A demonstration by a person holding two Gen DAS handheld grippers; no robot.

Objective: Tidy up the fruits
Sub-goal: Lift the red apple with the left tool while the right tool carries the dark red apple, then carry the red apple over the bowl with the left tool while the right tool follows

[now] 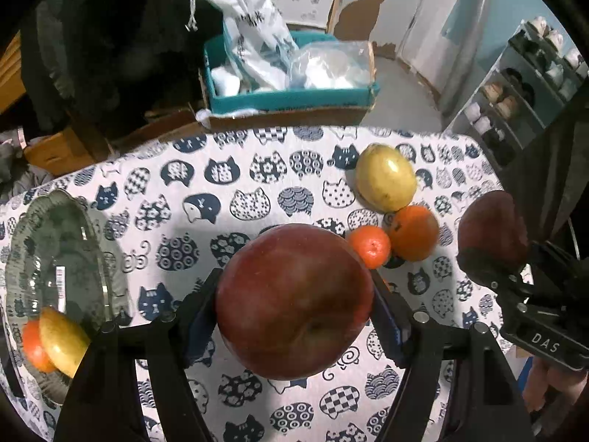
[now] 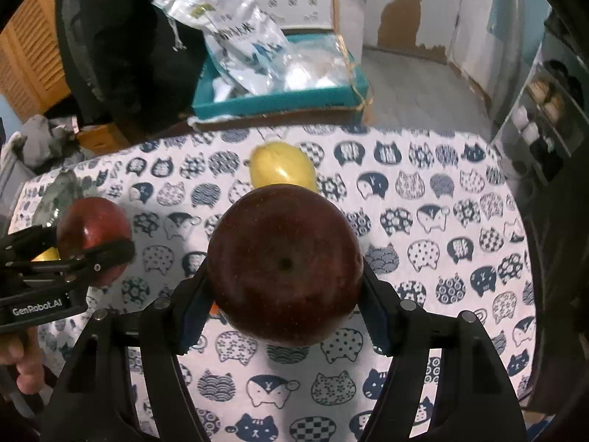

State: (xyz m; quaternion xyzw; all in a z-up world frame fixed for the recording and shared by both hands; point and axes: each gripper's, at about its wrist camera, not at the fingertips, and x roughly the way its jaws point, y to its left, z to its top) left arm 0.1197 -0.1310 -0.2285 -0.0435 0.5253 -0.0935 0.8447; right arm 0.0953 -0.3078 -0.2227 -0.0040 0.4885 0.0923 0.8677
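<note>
Nearest the left wrist camera, the left gripper (image 1: 294,309) pinches a large red apple (image 1: 294,302) above the cat-print tablecloth (image 1: 221,184); the right gripper (image 2: 283,294) likewise pinches a darker red apple (image 2: 285,265) (both glossy, round, unbruised). Best carried level to the glass bowl (image 1: 22,250) at the table's left edge, already holding fruit, and lowered gently; a yellow fruit (image 1: 384,176) and two oranges (image 1: 412,232) wait near the far right corner.

In your right wrist view, the dark apple (image 2: 285,265) hides the near side of the yellow fruit (image 2: 281,169) behind it. Beside that apple, an orange bit (image 2: 214,309) peeks out, too small to tell. In your left wrist view, left of the red apple (image 1: 294,302), the glass bowl (image 1: 55,243) is cut off by the picture's edge. The bags (image 1: 257,37) in the teal box (image 1: 291,99) behind it are blurry.
</note>
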